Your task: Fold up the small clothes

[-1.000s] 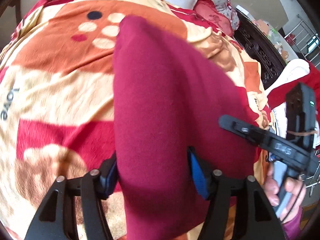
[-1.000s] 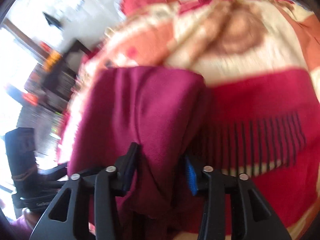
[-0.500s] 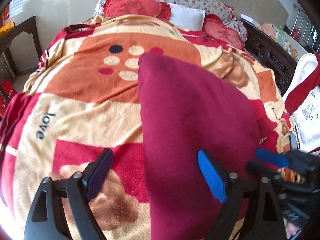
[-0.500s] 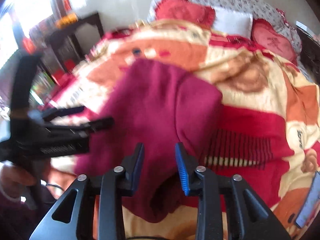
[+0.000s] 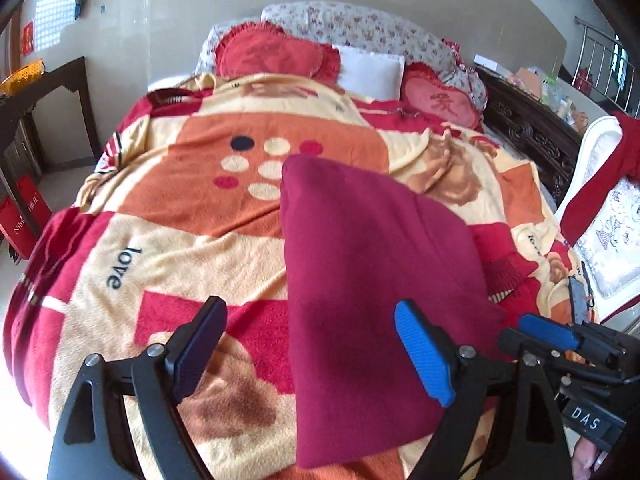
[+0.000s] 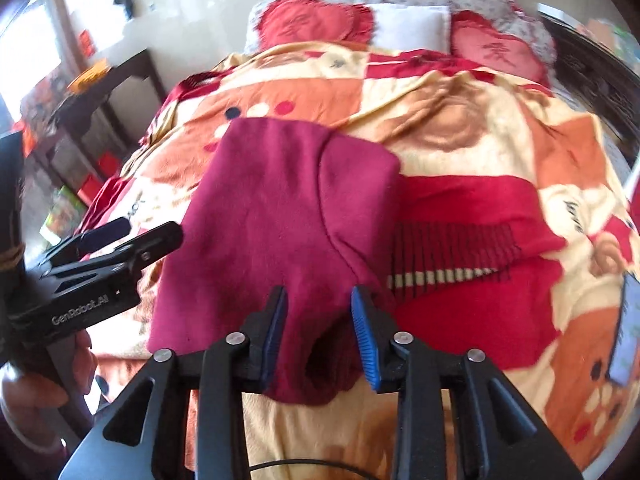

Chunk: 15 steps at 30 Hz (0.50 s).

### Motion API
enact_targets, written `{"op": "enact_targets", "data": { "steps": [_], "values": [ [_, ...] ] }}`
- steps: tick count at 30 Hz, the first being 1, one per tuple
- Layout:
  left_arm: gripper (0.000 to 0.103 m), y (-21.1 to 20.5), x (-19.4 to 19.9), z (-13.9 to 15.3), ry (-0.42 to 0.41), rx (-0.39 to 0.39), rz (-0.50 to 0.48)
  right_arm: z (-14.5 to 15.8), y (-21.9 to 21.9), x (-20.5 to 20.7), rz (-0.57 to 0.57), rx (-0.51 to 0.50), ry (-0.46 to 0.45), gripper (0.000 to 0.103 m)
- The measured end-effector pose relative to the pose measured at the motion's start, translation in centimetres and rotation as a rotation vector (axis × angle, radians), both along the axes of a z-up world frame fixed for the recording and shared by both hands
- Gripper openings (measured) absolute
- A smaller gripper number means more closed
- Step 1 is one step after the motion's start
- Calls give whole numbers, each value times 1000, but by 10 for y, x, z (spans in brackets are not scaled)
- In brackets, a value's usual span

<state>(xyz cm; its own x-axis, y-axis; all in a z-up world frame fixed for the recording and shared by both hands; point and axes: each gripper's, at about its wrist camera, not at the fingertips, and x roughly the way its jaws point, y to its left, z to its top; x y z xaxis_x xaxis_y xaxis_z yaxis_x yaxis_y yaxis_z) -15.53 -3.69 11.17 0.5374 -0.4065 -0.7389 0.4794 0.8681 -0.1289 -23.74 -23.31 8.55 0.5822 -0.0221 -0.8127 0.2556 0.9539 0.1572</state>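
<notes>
A maroon garment [image 5: 372, 264] lies folded into a long strip on the patterned blanket [image 5: 192, 240], running away from me. My left gripper [image 5: 310, 312] hovers over its near end, jaws wide open and clear of the cloth. In the right wrist view the garment [image 6: 280, 208] shows a fold seam down its middle. My right gripper [image 6: 319, 294] is at its near edge with the jaws opening; cloth lies between the pads, which no longer seem to press it. The left gripper [image 6: 120, 236] shows at the left, and the right gripper [image 5: 548, 332] at the lower right of the left wrist view.
The blanket covers a bed with red cushions [image 5: 272, 54] and a white pillow [image 5: 368, 72] at the head. A dark side table [image 5: 48, 92] stands left, a carved dark frame [image 5: 532, 132] and a white chair [image 5: 600, 208] with a red cloth stand right.
Both grippers let go of the maroon garment and drew back and up; the left jaws opened wide. The garment now lies flat on the blanket.
</notes>
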Motion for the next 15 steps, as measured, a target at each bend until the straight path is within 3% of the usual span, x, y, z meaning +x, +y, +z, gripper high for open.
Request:
{"op": "enact_targets", "data": {
  "steps": [3, 7, 15],
  "values": [
    [89, 4, -13, 12, -35, -6, -9, 11, 3, -12, -33, -4, -6, 17],
    [89, 8, -29, 27, -86, -2, -23, 23, 10, -24, -58, -20, -41, 33],
    [90, 22, -47, 45, -161, 7, -12, 31, 21, -25, -61, -49, -97, 40]
  ]
}}
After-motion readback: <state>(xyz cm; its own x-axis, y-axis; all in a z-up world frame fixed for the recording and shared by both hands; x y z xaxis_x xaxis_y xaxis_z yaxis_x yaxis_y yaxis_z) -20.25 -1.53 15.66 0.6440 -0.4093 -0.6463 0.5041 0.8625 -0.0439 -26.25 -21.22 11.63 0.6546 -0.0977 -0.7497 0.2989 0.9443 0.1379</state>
